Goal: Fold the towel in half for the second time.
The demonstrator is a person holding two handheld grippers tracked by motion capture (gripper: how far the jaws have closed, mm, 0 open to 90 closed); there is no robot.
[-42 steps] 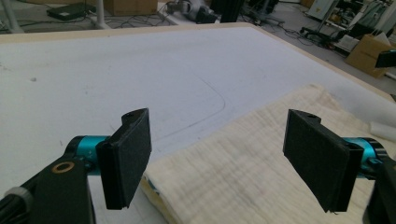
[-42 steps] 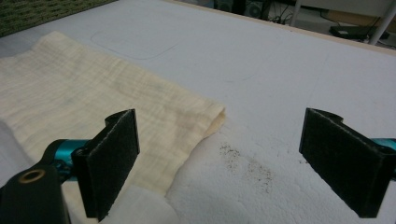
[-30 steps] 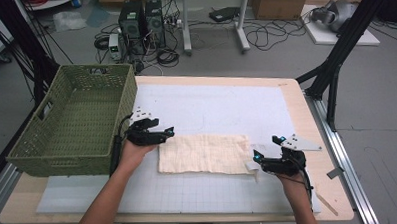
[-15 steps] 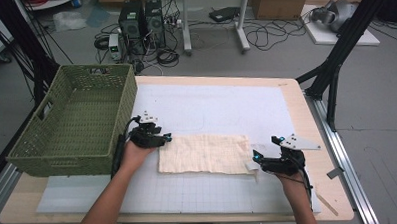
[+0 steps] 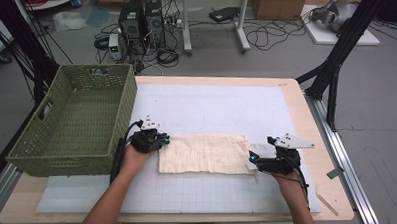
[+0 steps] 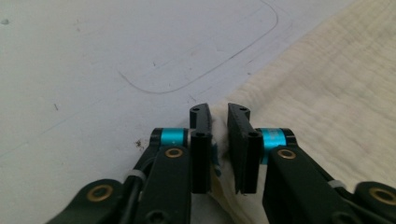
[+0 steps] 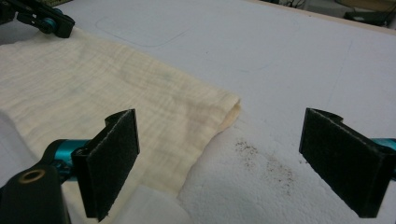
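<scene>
A cream cloth (image 5: 203,154) lies flat on the white mat (image 5: 211,106) near the table's front. At its far left corner is my left gripper (image 5: 160,142). Its jaws have just been closing, and in the left gripper view they (image 6: 219,109) pinch a fold of the cloth (image 6: 327,93) between the pads. My right gripper (image 5: 252,161) rests at the cloth's right edge. In the right gripper view its jaws (image 7: 220,140) stand wide apart, one on each side of the cloth's corner (image 7: 93,88), and do not touch it.
A green woven basket (image 5: 95,70) stands on the table's left side, close behind the left hand. Black frame struts (image 5: 335,67) rise off the right edge. Beyond the cloth the mat runs bare to the table's far edge.
The left gripper's jaws have gone from wide apart to pinched on the cloth's left corner. The right gripper and the cloth have kept still.
</scene>
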